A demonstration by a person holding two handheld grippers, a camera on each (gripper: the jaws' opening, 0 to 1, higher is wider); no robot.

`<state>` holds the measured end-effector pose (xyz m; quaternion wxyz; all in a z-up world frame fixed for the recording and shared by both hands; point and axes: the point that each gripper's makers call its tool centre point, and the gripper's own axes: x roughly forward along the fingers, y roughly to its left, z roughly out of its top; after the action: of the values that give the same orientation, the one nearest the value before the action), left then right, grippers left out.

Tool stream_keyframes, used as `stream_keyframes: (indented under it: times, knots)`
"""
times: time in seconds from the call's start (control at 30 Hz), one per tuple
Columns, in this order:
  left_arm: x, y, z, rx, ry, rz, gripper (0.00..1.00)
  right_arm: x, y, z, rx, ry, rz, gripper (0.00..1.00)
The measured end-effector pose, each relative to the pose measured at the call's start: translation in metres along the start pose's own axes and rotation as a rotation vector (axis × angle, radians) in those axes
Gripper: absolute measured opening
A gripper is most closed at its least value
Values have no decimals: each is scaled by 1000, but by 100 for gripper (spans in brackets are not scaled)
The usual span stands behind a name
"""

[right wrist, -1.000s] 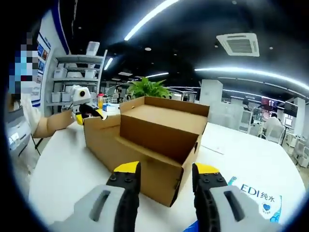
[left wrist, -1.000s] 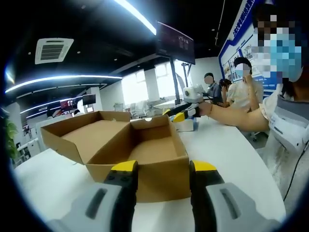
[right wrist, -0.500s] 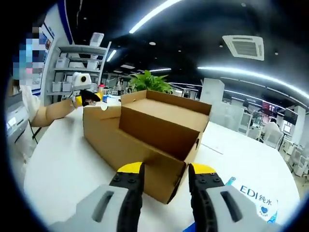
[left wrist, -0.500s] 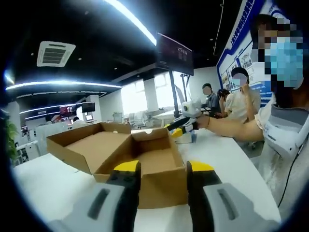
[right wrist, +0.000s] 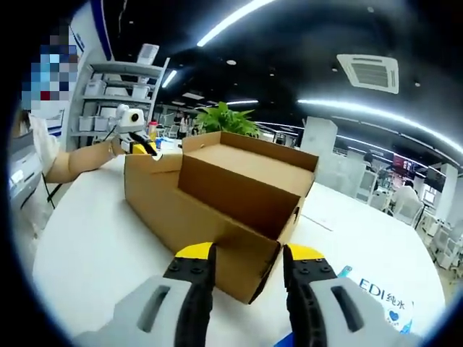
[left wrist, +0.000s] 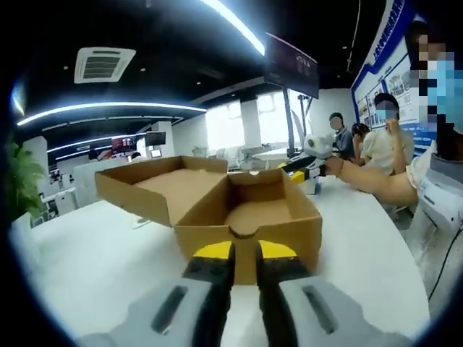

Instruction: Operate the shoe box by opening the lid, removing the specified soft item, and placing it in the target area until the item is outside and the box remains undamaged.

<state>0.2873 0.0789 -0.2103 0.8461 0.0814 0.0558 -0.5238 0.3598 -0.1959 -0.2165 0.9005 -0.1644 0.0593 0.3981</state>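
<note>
We see the cardboard shoe box (left wrist: 246, 217) standing open on the white table (left wrist: 94, 260), its lid (left wrist: 155, 189) folded back and flat. In the left gripper view, our left gripper (left wrist: 244, 254) has its yellow-tipped jaws nearly together, holding nothing, just in front of the box's near wall. The box floor looks bare; we cannot see a soft item. In the right gripper view, our right gripper (right wrist: 246, 254) has its jaws set wide apart, holding nothing, near a corner of the box (right wrist: 217, 202). A blue-printed sheet (right wrist: 387, 293) lies on the table (right wrist: 87, 253).
</note>
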Motion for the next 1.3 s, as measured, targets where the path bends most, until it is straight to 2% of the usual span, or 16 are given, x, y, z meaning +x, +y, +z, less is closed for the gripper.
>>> stream_keyframes:
  times: [0.2, 0.3, 0.53, 0.83, 1.0, 1.07, 1.17, 1.3]
  knots:
    - [5, -4, -6, -13, 21, -20, 1, -1, 3, 0, -11, 2, 2, 38]
    - [7, -8, -6, -15, 20, -41, 0, -1, 5, 1, -16, 2, 7, 38]
    - [5, -6, -5, -13, 21, -42, 0, -2, 9, 1, -33, 10, 9, 40]
    - [1, -4, -4, -24, 22, -30, 0, -9, 20, 7, 7, -9, 71, 42]
    - [-4, 6, -4, -41, 21, -16, 0, -12, 30, 8, -26, -8, 115, 45]
    - [-6, 8, -3, -47, 17, -13, 0, -13, 36, 9, -65, -6, 129, 49]
    - [-8, 11, -2, -50, 12, -6, 0, -15, 42, 11, -72, -13, 159, 55]
    - [-10, 15, -2, -59, 9, 1, 0, -17, 42, 12, -42, -27, 175, 51]
